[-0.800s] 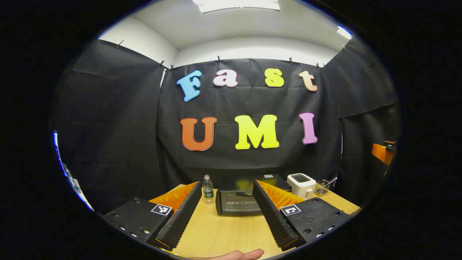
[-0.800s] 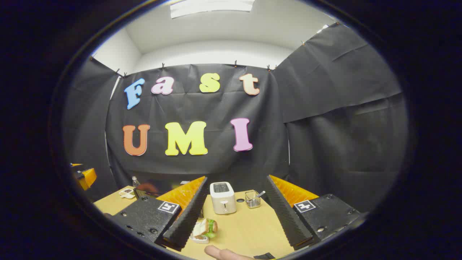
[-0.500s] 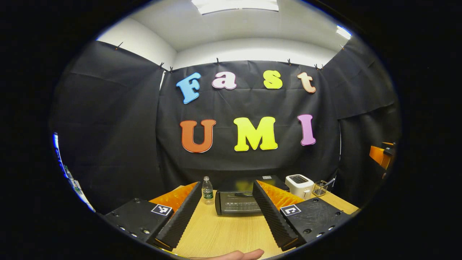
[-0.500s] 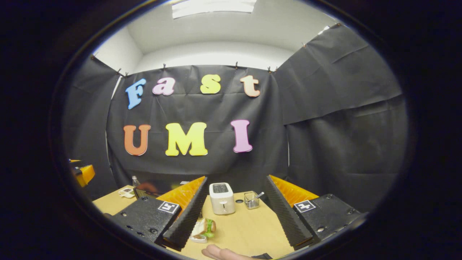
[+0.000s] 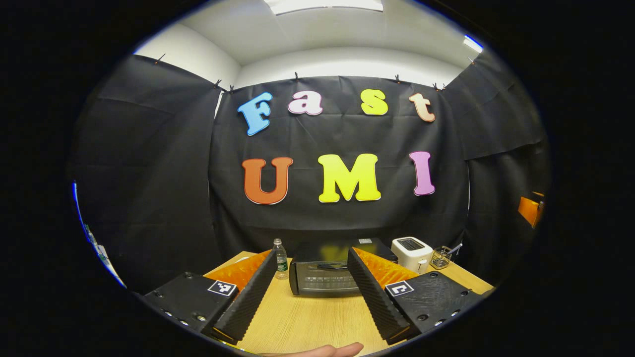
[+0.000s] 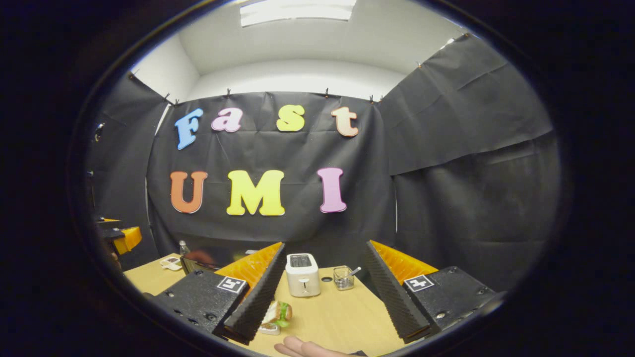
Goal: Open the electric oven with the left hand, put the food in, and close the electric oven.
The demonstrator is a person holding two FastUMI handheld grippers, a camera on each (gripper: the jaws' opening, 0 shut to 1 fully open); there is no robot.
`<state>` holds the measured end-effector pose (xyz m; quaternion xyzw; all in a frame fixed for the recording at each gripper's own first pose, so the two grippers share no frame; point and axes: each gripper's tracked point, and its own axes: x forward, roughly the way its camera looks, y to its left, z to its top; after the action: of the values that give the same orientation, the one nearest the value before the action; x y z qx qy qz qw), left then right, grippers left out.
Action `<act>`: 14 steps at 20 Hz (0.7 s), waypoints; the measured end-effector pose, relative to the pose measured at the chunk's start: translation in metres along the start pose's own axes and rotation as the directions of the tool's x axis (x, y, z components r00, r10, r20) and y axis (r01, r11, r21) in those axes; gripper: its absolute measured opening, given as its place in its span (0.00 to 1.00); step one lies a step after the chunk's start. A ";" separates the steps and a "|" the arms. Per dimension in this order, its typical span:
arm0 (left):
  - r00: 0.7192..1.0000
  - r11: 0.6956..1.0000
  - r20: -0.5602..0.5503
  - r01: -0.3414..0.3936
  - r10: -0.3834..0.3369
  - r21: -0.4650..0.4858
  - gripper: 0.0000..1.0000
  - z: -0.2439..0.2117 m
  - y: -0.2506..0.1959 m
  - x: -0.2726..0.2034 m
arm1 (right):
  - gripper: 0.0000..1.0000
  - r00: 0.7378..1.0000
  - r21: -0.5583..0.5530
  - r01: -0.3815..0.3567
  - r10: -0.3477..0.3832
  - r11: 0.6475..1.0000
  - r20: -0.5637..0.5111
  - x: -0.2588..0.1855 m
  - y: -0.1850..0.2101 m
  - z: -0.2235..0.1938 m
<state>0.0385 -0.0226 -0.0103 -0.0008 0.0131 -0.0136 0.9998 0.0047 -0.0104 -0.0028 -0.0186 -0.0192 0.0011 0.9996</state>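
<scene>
The black electric oven [image 5: 325, 275] stands at the back of the wooden table [image 5: 307, 317] with its door closed, straight ahead of my left gripper [image 5: 310, 325], which is open and well short of it. In the right gripper view a sandwich [image 6: 279, 313] with green lettuce lies on a small white plate by my right gripper's near finger. My right gripper [image 6: 325, 329] is open and holds nothing. The oven's corner [image 6: 196, 263] shows at the left in that view, partly hidden by the finger.
A water bottle [image 5: 281, 258] stands left of the oven. A white toaster [image 5: 410, 252] and a small wire holder [image 5: 440, 258] sit to its right; toaster [image 6: 302, 275], holder [image 6: 343, 277]. A person's fingertip [image 5: 327, 351] shows at the bottom edge. The other gripper [image 6: 119, 238] is far left.
My left gripper has moved a little closer to the oven, which looks larger now. The right gripper has drifted slightly, so the sandwich sits a bit farther ahead.
</scene>
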 end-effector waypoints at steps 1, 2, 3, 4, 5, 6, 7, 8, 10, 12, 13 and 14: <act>1.000 1.000 -0.003 0.001 -0.001 -0.002 0.93 -0.004 -0.001 0.012 | 0.89 1.000 -0.007 0.004 -0.004 1.000 0.007 0.004 -0.002 -0.002; 1.000 1.000 -0.010 0.005 -0.005 -0.006 0.93 -0.010 -0.003 0.025 | 0.89 1.000 -0.014 0.012 -0.012 1.000 0.013 0.008 -0.005 -0.004; 1.000 1.000 -0.021 0.017 -0.017 -0.010 0.93 -0.017 -0.007 0.039 | 0.89 1.000 -0.021 0.021 -0.020 1.000 0.015 0.012 -0.008 -0.006; 0.999 1.000 -0.028 0.018 -0.018 -0.014 0.93 -0.023 -0.008 0.053 | 1.00 0.999 -0.033 0.031 -0.031 0.999 0.018 0.016 -0.010 -0.010; 1.000 1.000 -0.028 0.009 -0.009 -0.008 0.93 -0.029 -0.007 0.072 | 1.00 0.999 -0.053 0.045 -0.044 0.998 0.027 0.022 -0.015 -0.013; 1.000 1.000 -0.022 0.000 0.000 -0.007 0.93 -0.033 -0.005 0.088 | 1.00 0.998 -0.069 0.060 -0.057 0.996 0.039 0.026 -0.019 -0.014; 1.000 1.000 -0.030 0.004 -0.004 -0.010 0.93 -0.040 -0.008 0.109 | 0.90 0.997 -0.079 0.064 -0.061 0.995 0.044 0.030 -0.020 -0.015; 0.998 1.000 -0.058 0.011 -0.012 -0.021 0.93 -0.053 -0.015 0.126 | 1.00 0.998 -0.082 0.058 -0.055 0.995 0.040 0.033 -0.019 -0.020; 0.992 0.998 -0.117 0.036 -0.041 -0.044 0.93 -0.075 -0.027 0.160 | 0.90 0.999 -0.074 0.041 -0.039 0.996 0.021 0.040 -0.018 -0.028; 0.985 0.999 -0.166 0.047 -0.051 -0.028 0.93 -0.095 -0.036 0.190 | 0.90 0.999 -0.074 0.038 -0.037 0.997 0.020 0.043 -0.023 -0.029; 0.979 0.999 -0.196 0.048 -0.048 -0.008 0.93 -0.106 -0.040 0.203 | 0.90 0.999 -0.077 0.045 -0.043 0.996 0.023 0.044 -0.028 -0.028; 0.973 0.998 -0.225 0.057 -0.054 0.005 0.94 -0.116 -0.047 0.214 | 0.90 0.998 -0.076 0.054 -0.052 0.996 0.030 0.044 -0.033 -0.026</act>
<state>0.2483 -0.0752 -0.1317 0.0059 0.1261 -0.0415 0.9911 0.0499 -0.0441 -0.0260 -0.0565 -0.0339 -0.0260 0.9975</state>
